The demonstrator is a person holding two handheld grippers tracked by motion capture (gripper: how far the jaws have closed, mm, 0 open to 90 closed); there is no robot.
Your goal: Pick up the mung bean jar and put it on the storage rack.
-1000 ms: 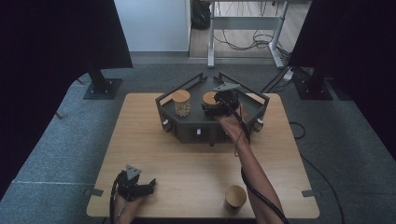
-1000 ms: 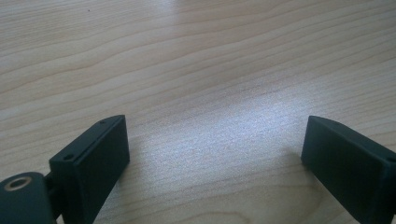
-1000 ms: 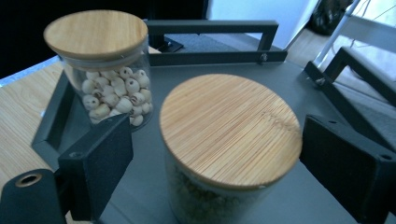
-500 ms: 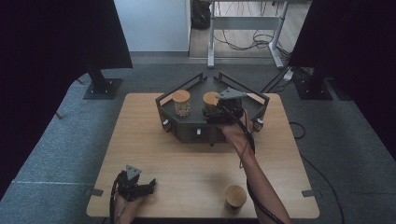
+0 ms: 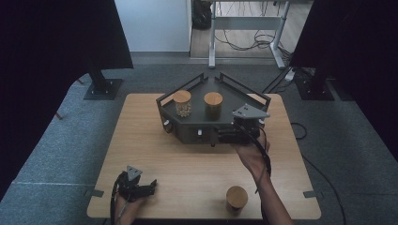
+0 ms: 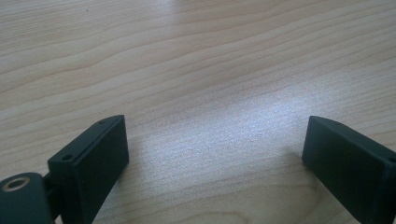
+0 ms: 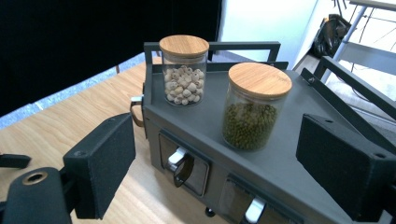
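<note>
The wooden tabletop (image 5: 141, 140) carries a dark grey angular cabinet (image 5: 197, 126) at its far middle, with handled drawers along its front. On top of the cabinet stand two glass jars with wooden lids: one of pale beans (image 7: 183, 72) to the left, one of green beans (image 7: 252, 109) just right of it, apart. A third lidded jar (image 5: 236, 198) sits at the near edge. The right hand-held gripper (image 7: 215, 163) hovers at the cabinet's front right, jaws wide apart and empty. The left hand-held gripper (image 6: 215, 154) rests low at the near left, jaws spread over bare wood.
</note>
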